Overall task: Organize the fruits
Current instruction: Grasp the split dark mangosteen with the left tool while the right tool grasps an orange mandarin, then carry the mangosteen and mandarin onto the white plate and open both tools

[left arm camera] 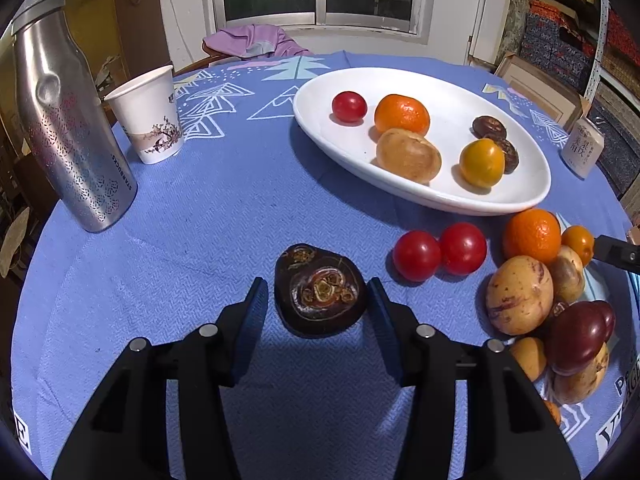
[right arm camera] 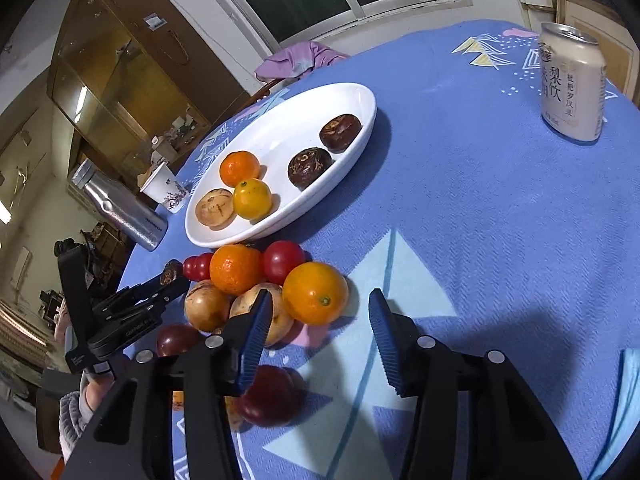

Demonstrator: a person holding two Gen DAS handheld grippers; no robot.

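In the left wrist view my left gripper is closed around a dark brown, patterned fruit that rests on the blue cloth. The right wrist view shows the same fruit at that gripper's tips. My right gripper is open, with an orange-yellow fruit just ahead between its fingertips and a gap on the right side. That fruit belongs to a loose pile of tomatoes, oranges and tan fruits. The white oval plate holds several fruits, among them a tomato and an orange.
A dented steel bottle and a paper cup stand at the table's left. A drink can stands beyond the plate on the right. A purple cloth lies on a chair behind the round table.
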